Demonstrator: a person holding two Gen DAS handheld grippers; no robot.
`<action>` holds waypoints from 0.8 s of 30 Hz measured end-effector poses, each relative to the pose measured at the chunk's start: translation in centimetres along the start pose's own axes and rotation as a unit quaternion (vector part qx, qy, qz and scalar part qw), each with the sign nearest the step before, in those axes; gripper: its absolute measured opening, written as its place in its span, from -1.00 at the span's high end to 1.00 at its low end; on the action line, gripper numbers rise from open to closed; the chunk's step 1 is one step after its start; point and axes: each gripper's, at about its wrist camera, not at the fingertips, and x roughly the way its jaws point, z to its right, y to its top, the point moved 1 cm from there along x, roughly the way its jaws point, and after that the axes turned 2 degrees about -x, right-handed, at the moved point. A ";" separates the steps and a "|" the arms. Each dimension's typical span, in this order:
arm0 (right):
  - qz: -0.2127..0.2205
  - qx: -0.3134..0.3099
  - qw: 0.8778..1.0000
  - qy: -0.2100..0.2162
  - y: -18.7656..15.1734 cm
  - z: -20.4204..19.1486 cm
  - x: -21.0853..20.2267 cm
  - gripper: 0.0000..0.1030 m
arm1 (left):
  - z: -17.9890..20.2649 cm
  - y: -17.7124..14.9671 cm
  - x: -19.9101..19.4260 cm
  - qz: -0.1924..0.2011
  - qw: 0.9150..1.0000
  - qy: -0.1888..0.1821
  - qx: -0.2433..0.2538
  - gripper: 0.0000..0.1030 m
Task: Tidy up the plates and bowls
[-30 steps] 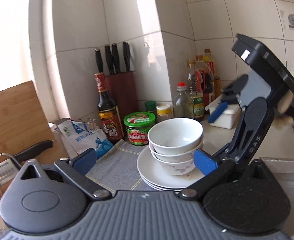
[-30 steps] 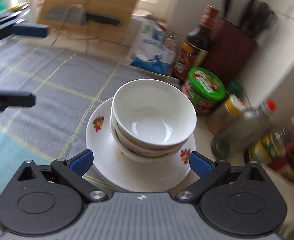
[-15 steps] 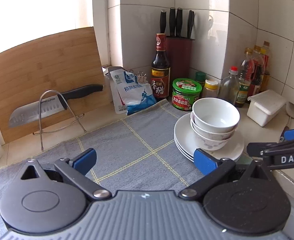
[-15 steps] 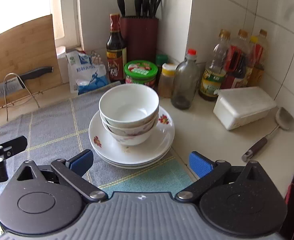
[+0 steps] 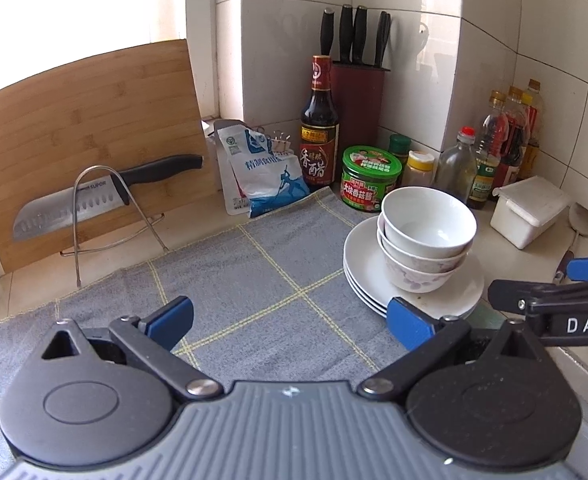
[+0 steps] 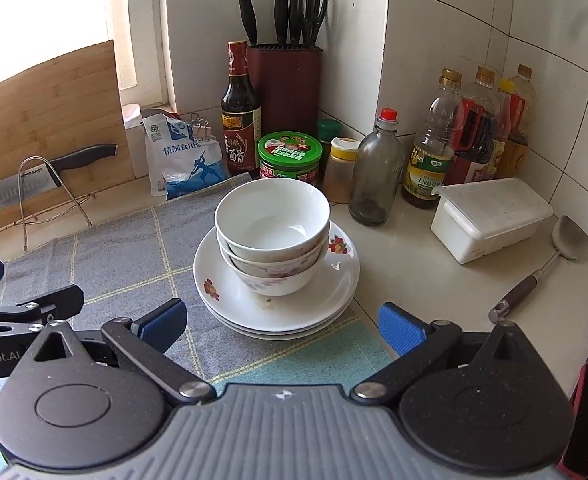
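Both of your grippers are empty, with their blue-padded fingers spread wide apart. Your left gripper (image 5: 289, 322) hovers over the grey checked cloth (image 5: 253, 280), with the crockery off to its right. Your right gripper (image 6: 281, 322) faces the stack squarely, its pads either side of the near rim but clear of it, touching nothing.

That stack sits at the right edge of the cloth, near the tiled corner: three white bowls (image 6: 271, 236) nested upright, one inside another (the lowest carries a faint floral print), resting on a pile of white plates (image 6: 334, 280) with small fruit motifs on the rim. A few crumbs or specks lie on the top plate just in front of the bowls.

Behind the stack you have a green-lidded jar (image 6: 289, 156), a dark vinegar bottle (image 6: 239, 120) and a knife block (image 6: 285, 84). To the right stand oil bottles (image 6: 470, 136), a white lidded box (image 6: 490, 216) and a spoon (image 6: 546, 260) lying on the counter. Far left, a cleaver (image 5: 93, 196) rests on a wire stand against a wooden cutting board (image 5: 73, 120).
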 end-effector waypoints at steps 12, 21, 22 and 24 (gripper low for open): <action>0.000 -0.011 1.000 0.005 0.0 -0.3 -0.2 -1.00 | 0.2 0.0 -0.1 0.000 1.000 0.005 -0.005 -0.98; 0.002 -0.012 1.000 0.004 0.0 -0.3 -0.5 -1.00 | 0.2 0.1 -0.3 0.002 1.000 0.006 -0.004 -0.98; 0.002 -0.013 1.000 0.005 0.0 -0.3 -0.5 -1.00 | 0.2 0.1 -0.3 0.001 1.000 0.006 -0.004 -0.98; 0.002 -0.012 1.000 0.005 0.0 -0.3 -0.5 -1.00 | 0.1 0.1 -0.3 0.001 1.000 0.006 -0.004 -0.98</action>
